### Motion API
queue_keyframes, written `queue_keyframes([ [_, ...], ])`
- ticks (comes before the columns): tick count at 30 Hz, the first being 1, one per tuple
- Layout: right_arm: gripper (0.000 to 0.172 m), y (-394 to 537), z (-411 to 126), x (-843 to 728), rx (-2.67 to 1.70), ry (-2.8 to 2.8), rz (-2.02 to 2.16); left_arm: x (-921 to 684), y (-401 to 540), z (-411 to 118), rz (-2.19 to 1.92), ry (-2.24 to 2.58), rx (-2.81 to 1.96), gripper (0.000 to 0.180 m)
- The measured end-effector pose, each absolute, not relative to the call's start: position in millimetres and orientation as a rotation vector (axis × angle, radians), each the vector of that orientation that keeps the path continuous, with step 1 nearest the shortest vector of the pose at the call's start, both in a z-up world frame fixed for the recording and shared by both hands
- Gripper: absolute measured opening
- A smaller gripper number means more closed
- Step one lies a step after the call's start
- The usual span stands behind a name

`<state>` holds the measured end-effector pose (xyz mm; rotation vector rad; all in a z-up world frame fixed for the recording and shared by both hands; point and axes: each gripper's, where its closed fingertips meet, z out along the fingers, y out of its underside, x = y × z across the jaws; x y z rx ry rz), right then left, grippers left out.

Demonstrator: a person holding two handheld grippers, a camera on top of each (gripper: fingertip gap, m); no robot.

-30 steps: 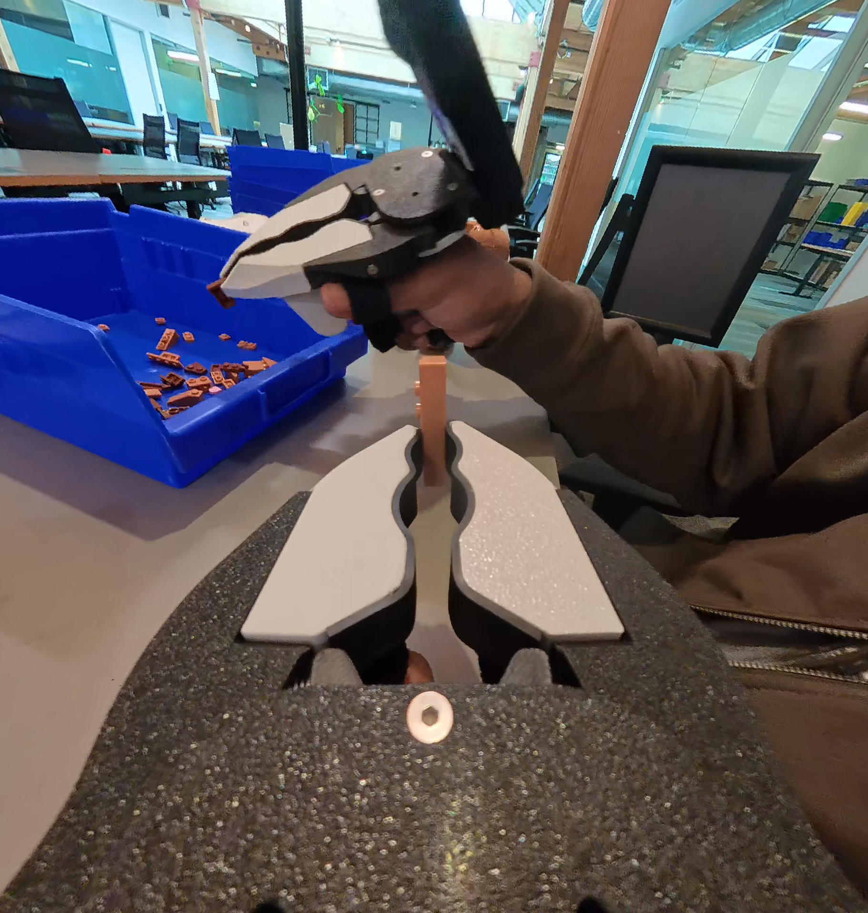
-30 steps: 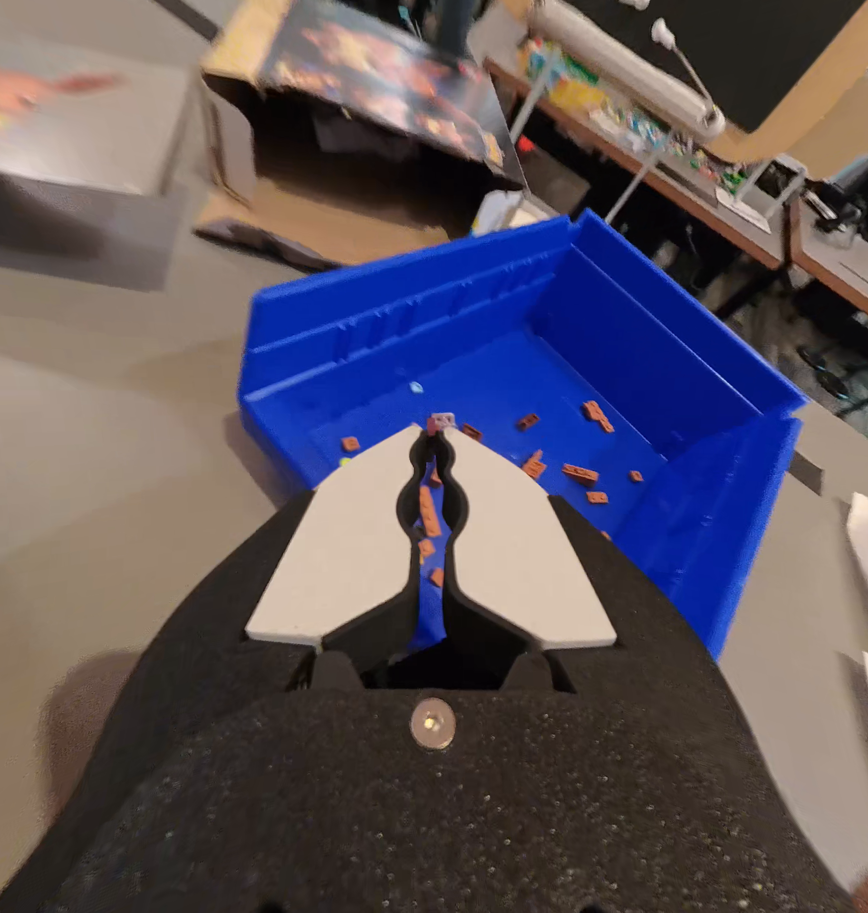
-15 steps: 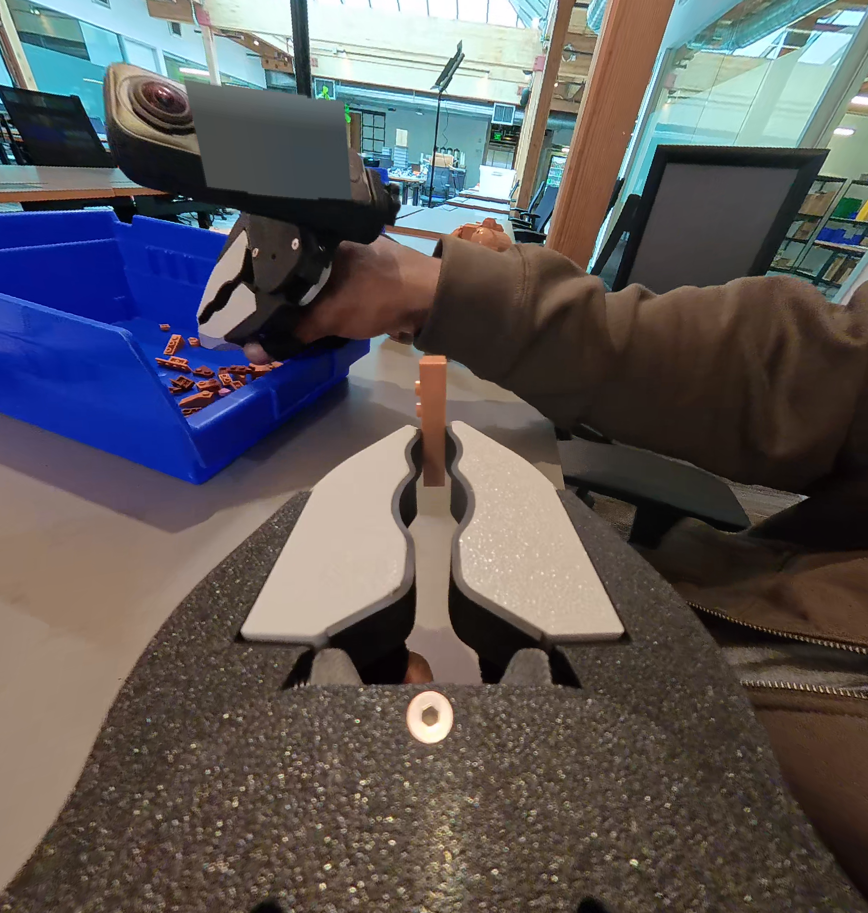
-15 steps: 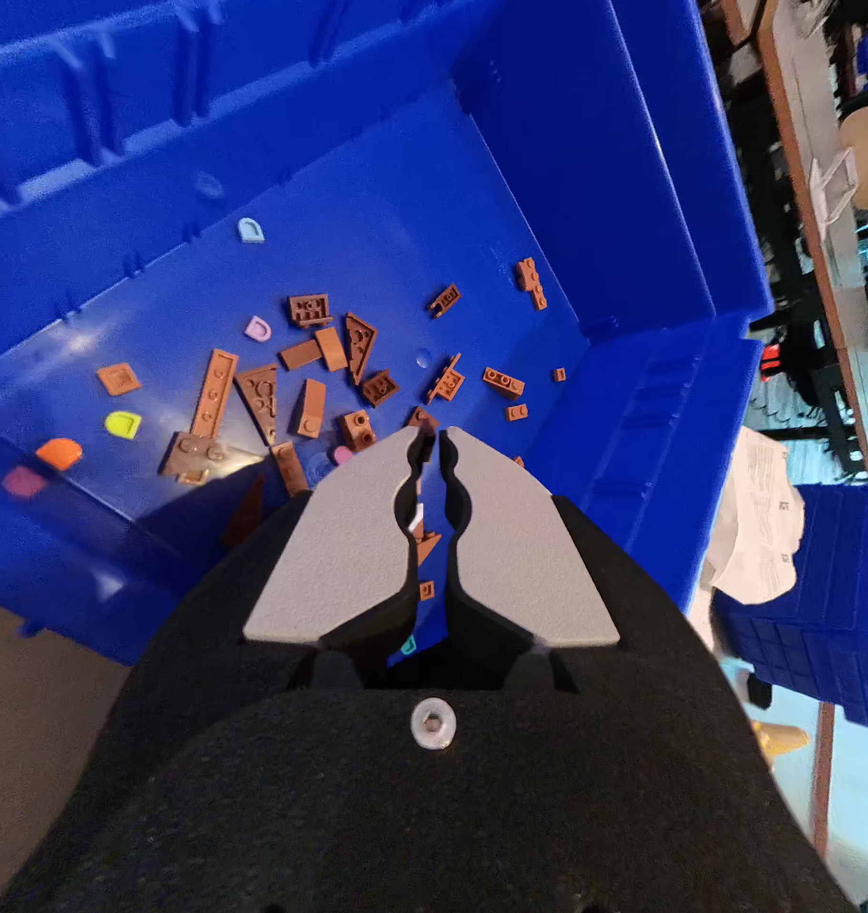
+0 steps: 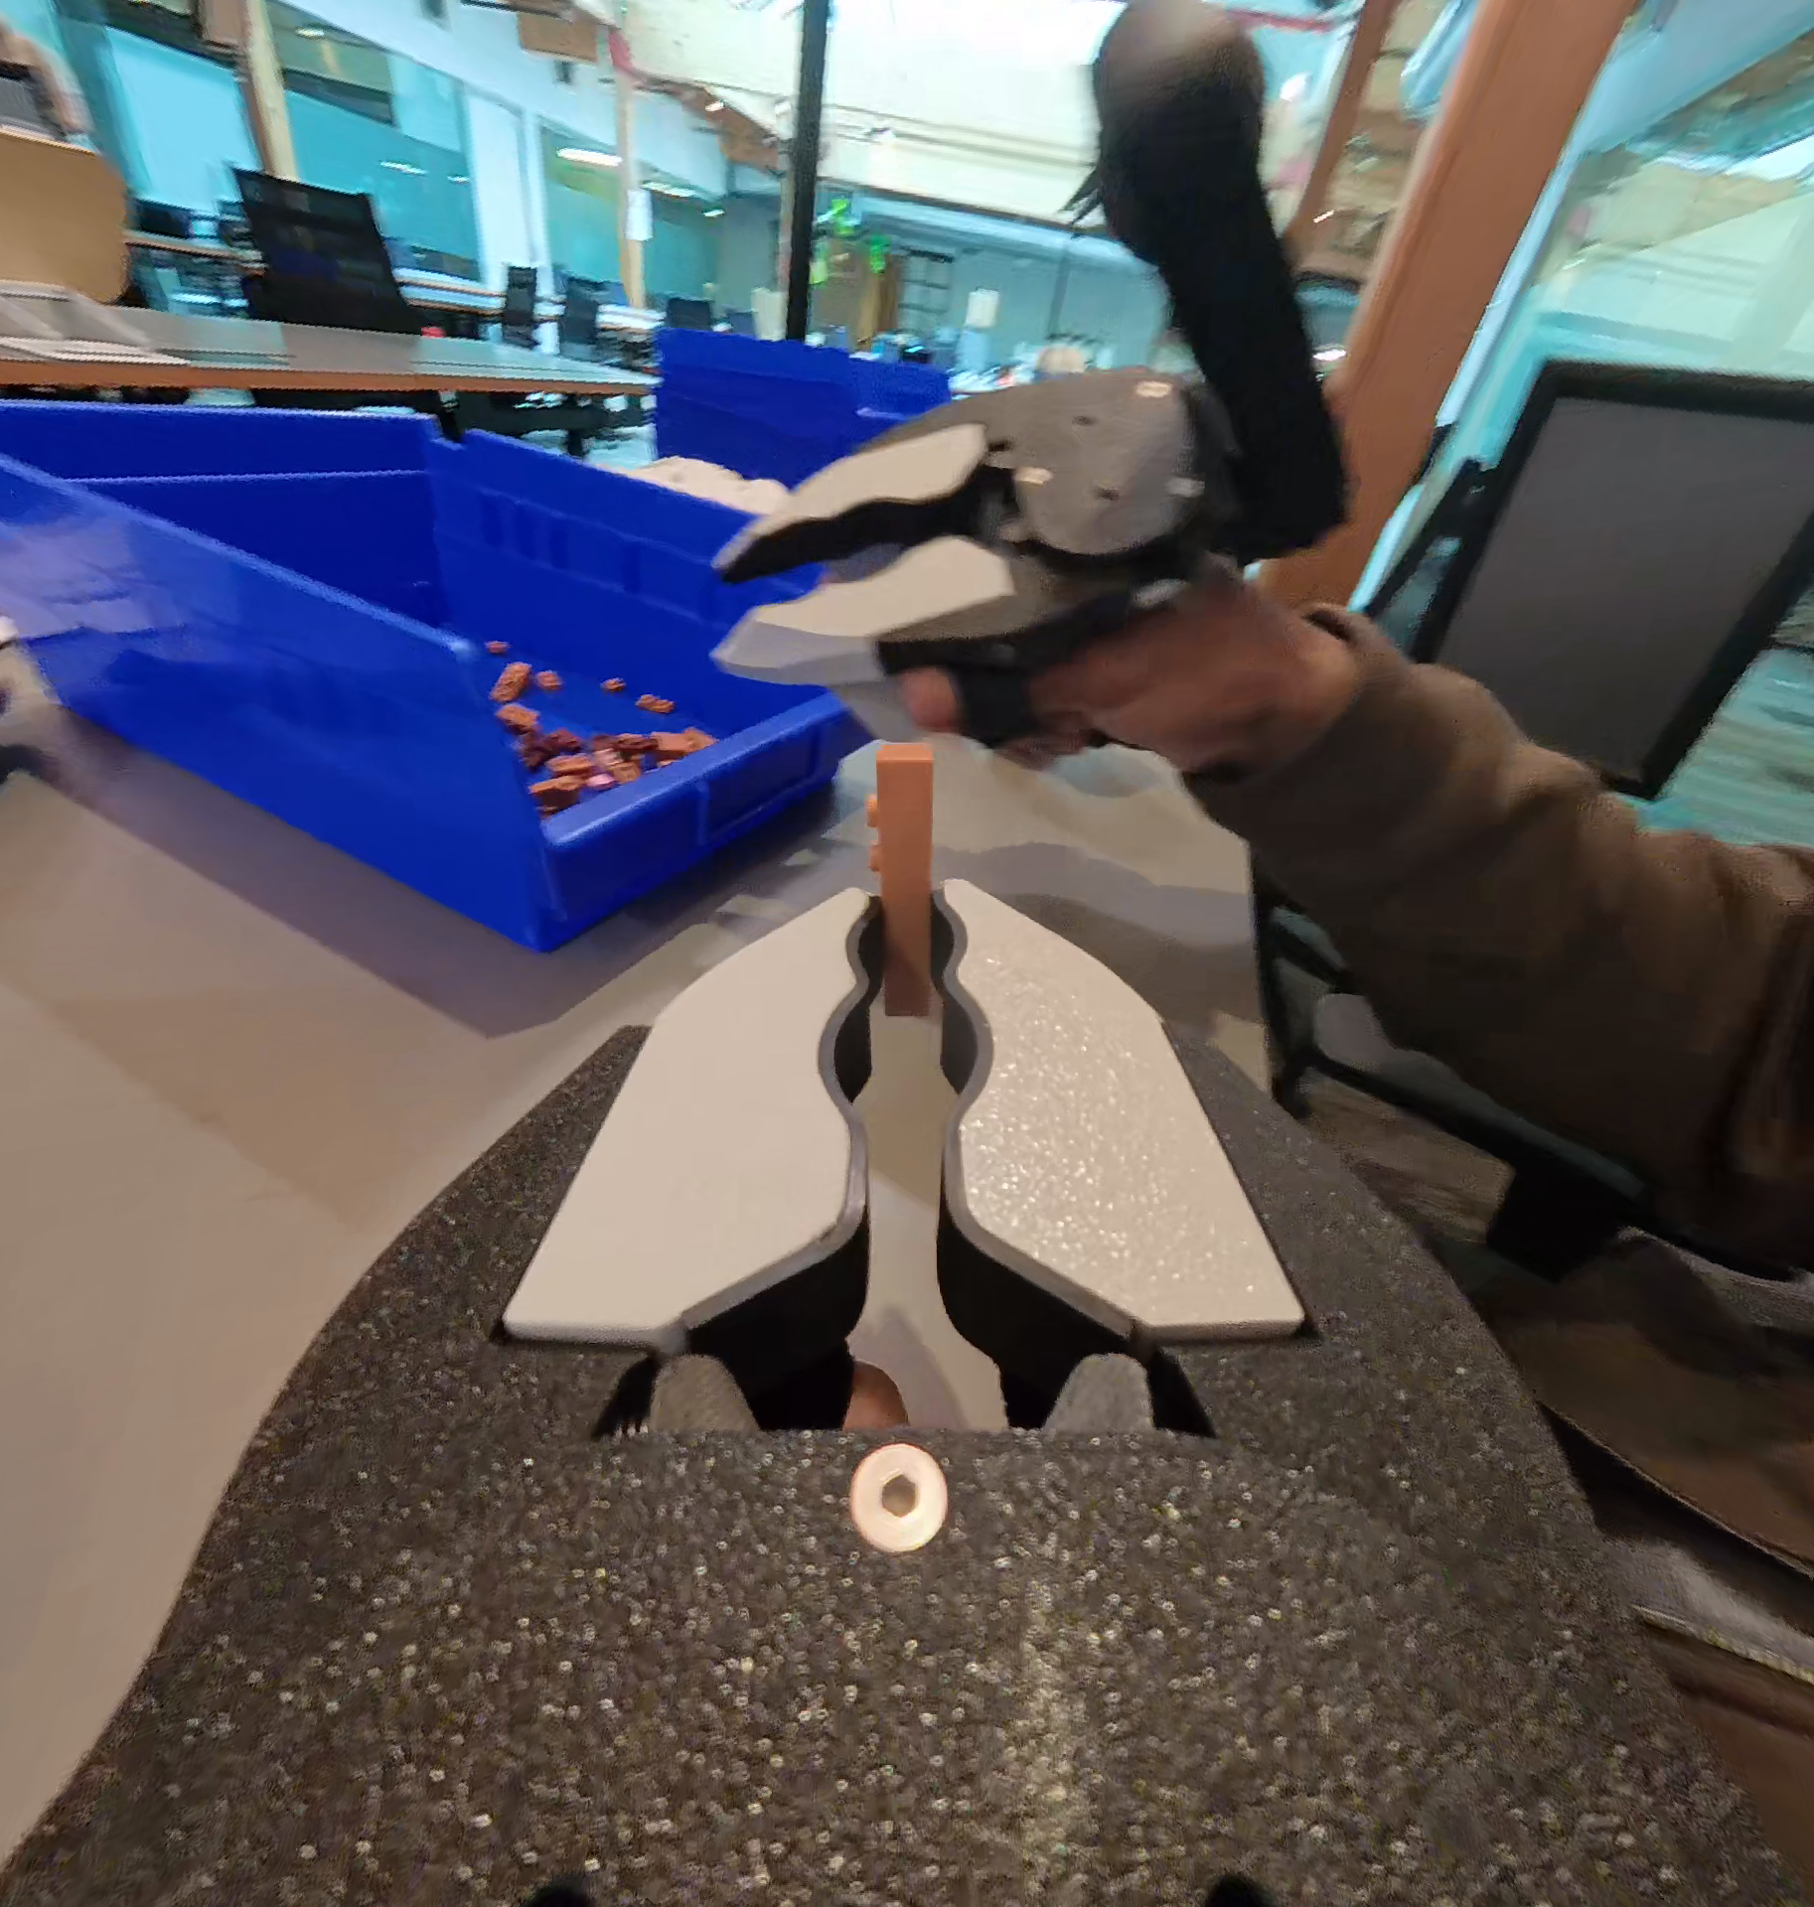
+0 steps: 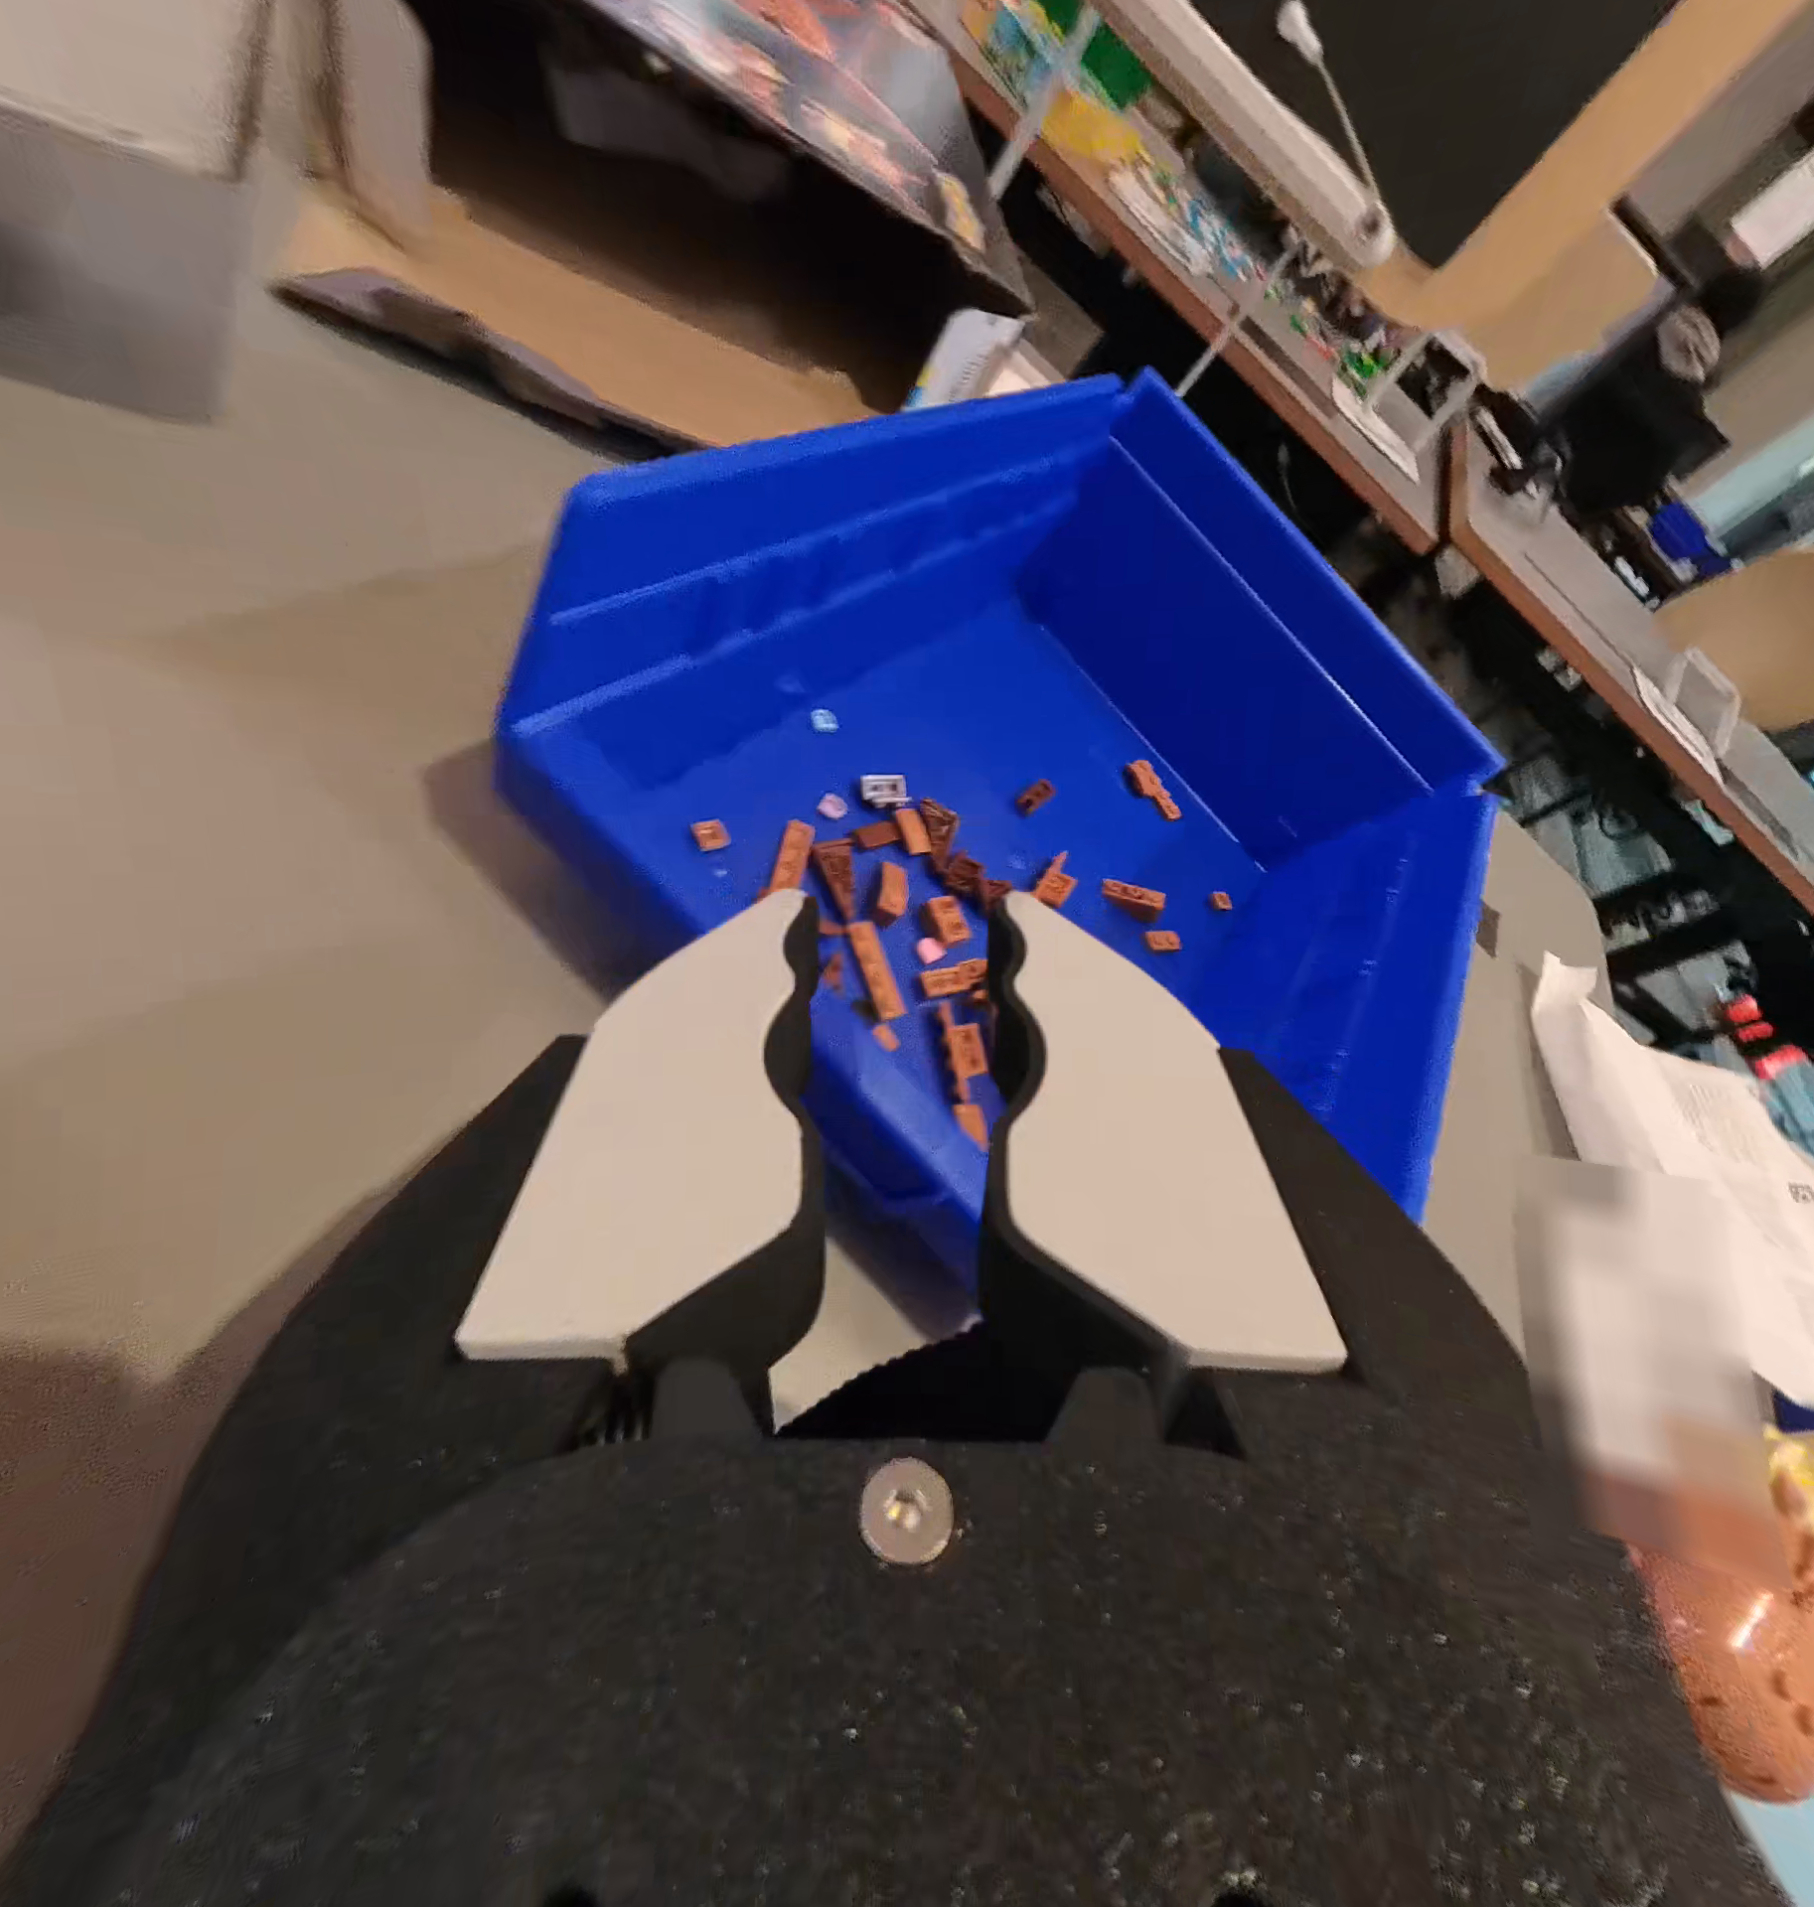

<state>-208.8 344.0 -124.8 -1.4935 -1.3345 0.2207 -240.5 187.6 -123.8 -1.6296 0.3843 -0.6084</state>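
Note:
My left gripper (image 5: 908,908) is shut on a slim orange-brown brick plate (image 5: 904,857), held upright with its studs to the left. It hovers above the grey table (image 5: 160,1032). My right gripper (image 6: 903,908) is open and empty, above the near end of a blue bin (image 6: 1192,640). Several brown brick pieces (image 6: 944,918) and a small grey piece (image 6: 884,790) lie on the bin floor. In the left wrist view the right gripper (image 5: 725,609) is held by a hand just above and behind the plate, at the corner of the blue bin (image 5: 294,660).
White papers (image 6: 1687,1187) lie right of the bin. A cardboard box (image 6: 573,310) stands beyond it. A dark monitor (image 5: 1646,578), a wooden post (image 5: 1450,258) and a second blue bin (image 5: 779,402) stand farther back. The person's brown sleeve (image 5: 1502,877) crosses at the right. There is about 15 cm between the tips of the two grippers. To the small grey piece (image 6: 884,790): right tips about 15 cm, left tips about 25 cm.
My right gripper, shut with a small piece at its tips, dipped into the bin, then opened and rose back out empty. My left gripper has kept hold of the plate and hardly moved.

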Motion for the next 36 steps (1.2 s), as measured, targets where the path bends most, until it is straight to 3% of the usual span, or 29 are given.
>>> queue_keyframes([
  [6, 0.03, 299, -168, -196, -1.456, -1.479, 0.371, -292, 194, -167, -0.097, 0.423, -1.956, 0.008],
  [16, 0.029, 295, -165, -196, -1.389, -1.382, 0.483, -303, 201, -210, 0.004, 0.469, -2.204, 0.008],
  [20, 0.033, 295, -154, -183, -1.335, -1.292, 0.413, -303, 201, -210, 0.007, 0.461, -2.197, 0.009],
  [25, 0.035, 272, -140, -141, -1.308, -1.174, 0.405, -304, 201, -205, 0.076, 0.467, -2.152, 0.026],
  [32, 0.035, 215, -135, -64, -1.323, -1.08, 0.407, -311, 200, -185, 0.51, 0.497, -1.927, 0.042],
  [36, 0.035, 173, -151, -22, -1.37, -1.061, 0.427, -320, 195, -171, 0.552, 0.409, -1.854, 0.049],
])
